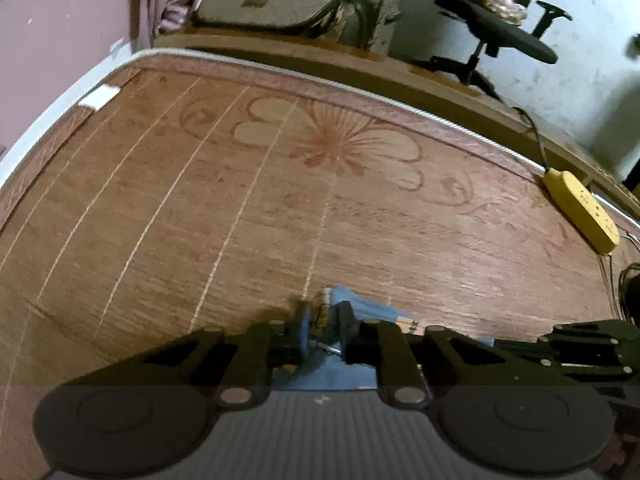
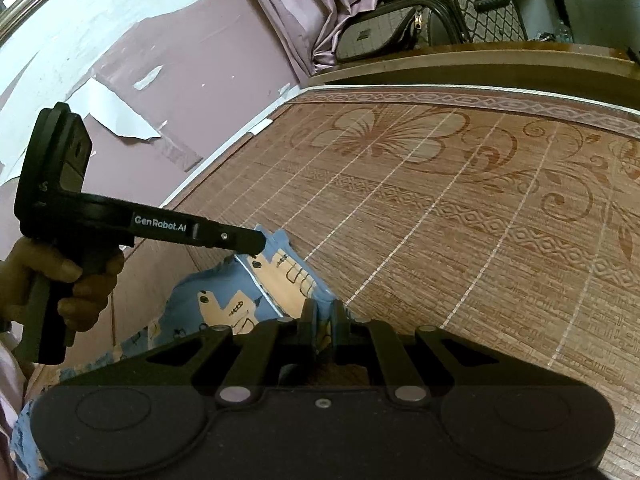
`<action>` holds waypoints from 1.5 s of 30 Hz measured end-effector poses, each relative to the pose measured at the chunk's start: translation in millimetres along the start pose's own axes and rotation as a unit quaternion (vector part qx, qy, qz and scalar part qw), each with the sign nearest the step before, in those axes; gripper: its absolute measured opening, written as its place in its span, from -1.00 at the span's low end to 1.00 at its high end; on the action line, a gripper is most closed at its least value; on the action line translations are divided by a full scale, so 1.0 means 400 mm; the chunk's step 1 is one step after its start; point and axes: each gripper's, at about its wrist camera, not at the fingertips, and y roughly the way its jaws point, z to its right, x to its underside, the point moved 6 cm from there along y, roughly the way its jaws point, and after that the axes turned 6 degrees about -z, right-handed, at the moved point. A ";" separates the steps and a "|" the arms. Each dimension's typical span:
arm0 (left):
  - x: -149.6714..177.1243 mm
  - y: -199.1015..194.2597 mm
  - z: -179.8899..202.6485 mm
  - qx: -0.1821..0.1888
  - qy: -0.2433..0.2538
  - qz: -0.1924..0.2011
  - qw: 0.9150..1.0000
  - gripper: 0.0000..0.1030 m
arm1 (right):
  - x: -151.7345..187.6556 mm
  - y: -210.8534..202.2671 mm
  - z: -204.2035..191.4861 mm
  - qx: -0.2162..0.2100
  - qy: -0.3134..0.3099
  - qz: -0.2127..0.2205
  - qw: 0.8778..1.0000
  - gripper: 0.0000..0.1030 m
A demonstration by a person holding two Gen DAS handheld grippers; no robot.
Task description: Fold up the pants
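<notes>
Light blue pants (image 2: 224, 292) with a tan cartoon print lie on a woven reddish mat (image 2: 440, 220), bunched toward the near left. My right gripper (image 2: 323, 312) is shut on the edge of the pants, with cloth pinched between its two black fingers. My left gripper (image 2: 258, 242) reaches in from the left with a hand (image 2: 80, 280) on its handle, and its tip rests on the far corner of the pants. In the left wrist view, the left gripper (image 1: 324, 316) is shut on a fold of the blue pants (image 1: 372, 310). Most of the pants are hidden under the gripper bodies.
A yellow power strip (image 1: 580, 208) with its cord lies at the mat's right edge. Patterned bags (image 1: 288, 4) and a mauve curtain (image 2: 312, 8) sit behind a wooden board at the far end. A black office chair (image 1: 500, 24) stands beyond, and a wall (image 2: 160, 60) runs along the left.
</notes>
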 end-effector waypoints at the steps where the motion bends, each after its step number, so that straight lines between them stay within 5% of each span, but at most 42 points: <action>1: -0.001 -0.008 0.005 0.006 0.002 0.005 1.000 -0.84 | 0.000 -0.002 -0.001 0.000 0.000 0.000 1.000 -0.86; 10: -0.020 -0.018 0.063 -0.011 0.050 0.032 0.998 -0.84 | 0.004 -0.034 -0.026 0.029 -0.023 0.021 0.999 -0.83; 12: -0.007 0.011 0.064 -0.033 0.057 0.024 0.998 -0.66 | 0.011 -0.023 -0.020 0.055 -0.032 0.013 0.998 -0.59; 17: 0.018 -0.031 0.061 -0.047 0.043 0.058 0.996 0.29 | -0.007 -0.039 -0.031 0.071 -0.079 0.053 0.993 -0.12; 21: 0.116 -0.113 0.030 -0.086 0.002 0.085 0.993 0.39 | -0.002 -0.020 -0.072 0.063 -0.152 0.046 0.985 0.25; 26: 0.359 -0.264 -0.014 -0.175 -0.081 0.138 0.972 0.56 | 0.039 0.036 -0.079 0.073 -0.201 -0.007 0.977 0.47; 32: 0.680 -0.433 -0.088 -0.244 -0.205 0.138 0.938 0.61 | 0.038 0.027 -0.070 0.145 -0.227 0.052 0.962 0.66; 38: 0.893 -0.615 -0.194 -0.318 -0.254 0.141 0.903 0.64 | 0.136 -0.002 -0.232 0.079 -0.280 0.064 0.955 0.87; 45: 1.058 -0.645 -0.288 -0.315 -0.311 0.122 0.888 0.66 | 0.288 0.040 -0.431 0.020 -0.345 -0.020 0.938 0.87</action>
